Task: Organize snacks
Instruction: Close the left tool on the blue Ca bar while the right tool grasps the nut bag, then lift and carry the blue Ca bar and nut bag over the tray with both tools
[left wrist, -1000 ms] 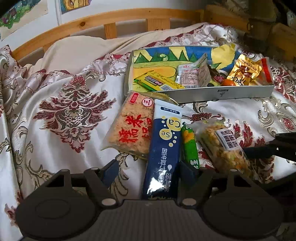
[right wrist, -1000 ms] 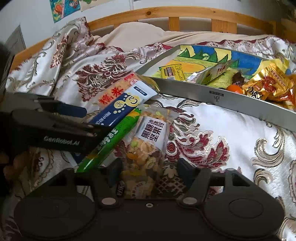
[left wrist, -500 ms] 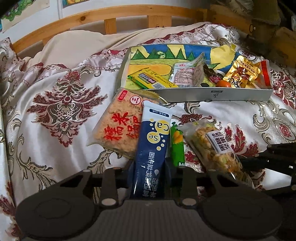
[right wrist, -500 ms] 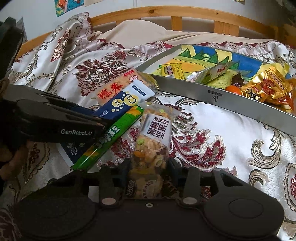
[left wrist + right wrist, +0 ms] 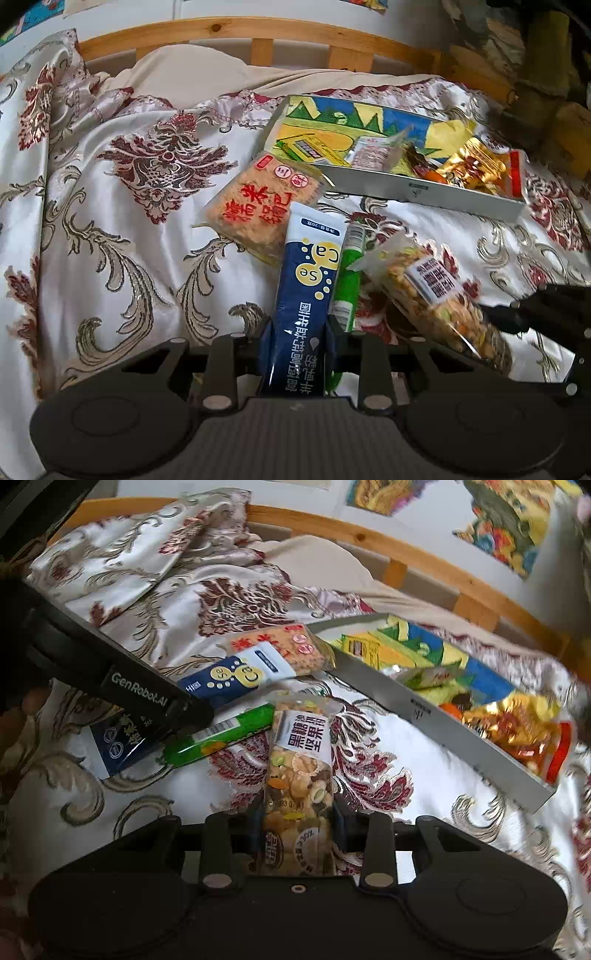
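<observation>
We read "GenRobot.AI" on the left gripper (image 5: pixel 140 698), and "Ca" and "Se" on the blue packet (image 5: pixel 306 295).

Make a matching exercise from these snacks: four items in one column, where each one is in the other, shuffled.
Items:
1. blue Ca packet
2. nut mix bag
3. green stick snack
4. gold-wrapped candy

Places:
A. inside the tray
B. clamped in the right gripper
C. lying loose on the bedspread
D. clamped in the left gripper

Pairs: 1-D, 2-B, 3-C, 4-A
</observation>
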Demonstrator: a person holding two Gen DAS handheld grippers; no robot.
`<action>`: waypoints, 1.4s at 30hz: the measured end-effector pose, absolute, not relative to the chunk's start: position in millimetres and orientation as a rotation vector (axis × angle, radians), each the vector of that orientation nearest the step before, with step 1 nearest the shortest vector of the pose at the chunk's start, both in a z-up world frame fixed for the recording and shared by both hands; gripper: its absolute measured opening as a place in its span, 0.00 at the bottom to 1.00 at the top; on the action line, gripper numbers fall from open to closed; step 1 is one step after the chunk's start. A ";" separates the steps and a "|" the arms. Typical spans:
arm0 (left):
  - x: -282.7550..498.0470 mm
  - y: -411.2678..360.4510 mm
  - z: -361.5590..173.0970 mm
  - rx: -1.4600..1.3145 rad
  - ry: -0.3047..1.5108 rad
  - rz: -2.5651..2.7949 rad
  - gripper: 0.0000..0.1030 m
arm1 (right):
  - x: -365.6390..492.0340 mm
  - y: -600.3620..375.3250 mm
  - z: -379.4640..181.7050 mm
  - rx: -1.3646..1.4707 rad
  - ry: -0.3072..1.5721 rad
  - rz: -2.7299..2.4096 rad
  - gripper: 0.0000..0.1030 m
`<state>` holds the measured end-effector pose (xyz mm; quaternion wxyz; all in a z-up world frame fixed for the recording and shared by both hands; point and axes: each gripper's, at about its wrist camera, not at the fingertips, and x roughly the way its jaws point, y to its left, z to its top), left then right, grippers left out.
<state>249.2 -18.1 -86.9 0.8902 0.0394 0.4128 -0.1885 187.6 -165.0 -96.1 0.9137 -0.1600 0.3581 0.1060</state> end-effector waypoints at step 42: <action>433.6 -146.5 -32.6 0.026 0.660 -0.423 0.30 | 355.9 -297.8 -32.8 -0.261 0.467 -0.009 0.36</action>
